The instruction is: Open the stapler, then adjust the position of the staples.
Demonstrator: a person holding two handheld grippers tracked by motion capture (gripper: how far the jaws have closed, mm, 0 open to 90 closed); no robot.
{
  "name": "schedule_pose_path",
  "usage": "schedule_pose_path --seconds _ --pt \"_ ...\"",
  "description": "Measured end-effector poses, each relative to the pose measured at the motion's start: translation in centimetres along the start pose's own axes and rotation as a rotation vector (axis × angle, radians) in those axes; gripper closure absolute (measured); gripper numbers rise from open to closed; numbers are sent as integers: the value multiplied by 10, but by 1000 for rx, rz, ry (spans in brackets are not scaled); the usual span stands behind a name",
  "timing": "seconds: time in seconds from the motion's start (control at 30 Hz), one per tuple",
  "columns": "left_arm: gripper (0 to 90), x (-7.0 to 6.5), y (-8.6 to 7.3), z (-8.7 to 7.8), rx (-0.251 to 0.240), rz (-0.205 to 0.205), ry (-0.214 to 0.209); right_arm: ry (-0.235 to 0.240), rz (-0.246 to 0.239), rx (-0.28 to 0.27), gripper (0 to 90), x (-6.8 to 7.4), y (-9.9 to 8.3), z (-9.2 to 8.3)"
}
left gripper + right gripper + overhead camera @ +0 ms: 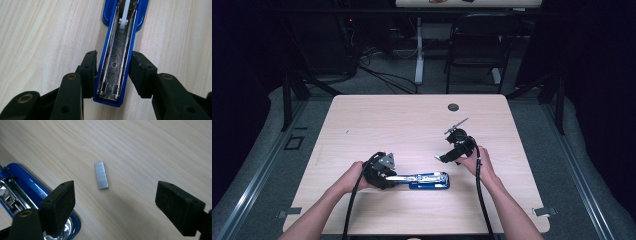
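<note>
My left gripper (113, 75) clamps the opened stapler (117, 57) steady while my right gripper (125, 205), jaws apart, hovers with the staple strip (101, 175) at twelve o'clock, ready for loading.

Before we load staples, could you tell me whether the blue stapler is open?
Open: the blue stapler lies with its bare metal staple channel exposed, empty.

Your right gripper (115, 202) hangs with fingers (58, 206) spread; the staple strip (101, 175) lies on the tabletop (155, 147) at 12 o'clock, the blue stapler (30, 187) at 9.
</note>
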State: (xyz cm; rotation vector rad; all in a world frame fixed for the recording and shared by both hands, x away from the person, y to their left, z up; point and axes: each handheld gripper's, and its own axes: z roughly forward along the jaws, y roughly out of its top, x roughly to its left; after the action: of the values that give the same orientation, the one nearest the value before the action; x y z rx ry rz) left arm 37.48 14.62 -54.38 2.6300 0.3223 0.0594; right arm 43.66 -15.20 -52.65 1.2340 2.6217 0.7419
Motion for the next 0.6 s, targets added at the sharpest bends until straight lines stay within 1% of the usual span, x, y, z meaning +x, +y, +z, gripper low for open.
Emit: schedule_pose_path --seconds 0.03,0.07,0.1,0.13,0.23,0.27,0.3,0.33,0.37,0.4,0.47,0.5,0.6 --pt "584 0 0 0 1 0 2 2 -24 20 202 -1 2 0" --pt "585 -1 0 0 3 0 1 3 -25 12 225 0 2 3" --pt "585 -1 0 -1 2 -1 4 -1 -51 40 243 -1 4 4" --pt "585 -1 -1 -1 1 -2 9 -3 -47 35 269 1 5 7" --pt "583 -2 -2 -1 -3 -7 13 -4 -68 34 338 5 8 14" --pt "583 -1 -2 -1 -2 -9 13 -9 -89 50 377 5 10 15" --pt "582 -1 -3 -2 -1 -8 12 -16 -96 50 402 7 11 18" --pt "582 -1 -3 -1 -3 -9 12 -16 -107 60 430 8 12 21" --pt "582 -1 -3 -1 -2 -9 11 -22 -112 64 480 9 12 23" --pt "582 -1 -3 -1 0 -8 8 -29 -123 78 501 9 13 25" --pt "582 -1 -3 -1 2 -7 6 -18 -112 72 553 9 13 29" --pt "582 -1 -3 -1 2 -6 7 -26 -127 89 568 8 13 30" --pt "583 -1 -3 -1 1 -7 9 -19 -108 76 632 6 12 32"
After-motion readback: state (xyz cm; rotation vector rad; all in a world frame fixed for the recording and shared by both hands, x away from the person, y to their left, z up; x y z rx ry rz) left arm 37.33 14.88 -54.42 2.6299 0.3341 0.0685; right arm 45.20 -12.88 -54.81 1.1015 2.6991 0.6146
